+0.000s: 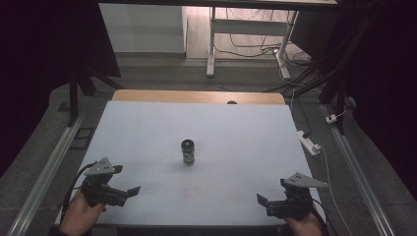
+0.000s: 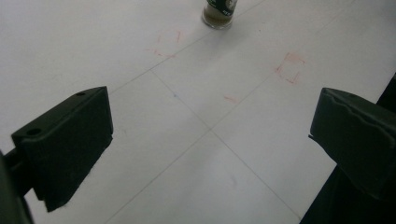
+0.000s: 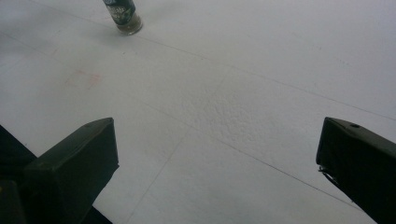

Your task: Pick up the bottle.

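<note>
Left hand-held gripper (image 1: 132, 191) sits at about 7 o'clock on the bench (image 1: 147, 123), jaws apart, nothing between them, pointing toward 3 o'clock. Person's left hand (image 1: 81, 214) grips it from the near edge. Right hand-held gripper (image 1: 262, 200) sits at about 5 o'clock, jaws apart too, empty, pointing toward 9 o'clock; right hand (image 1: 305, 225) holds it at the near edge. Both hover low over the white bench cover, well apart from each other. Left gripper view: faint red marks (image 2: 289, 67) on the cover ahead of the jaws, thin lines crossing. Small dark bottle (image 1: 188, 152) stands upright near bench center, roughly between the two grippers but farther out toward 12 o'clock, touching neither. Same bottle at the top edge in the left gripper view (image 2: 218, 13) and the right gripper view (image 3: 123, 16).
</note>
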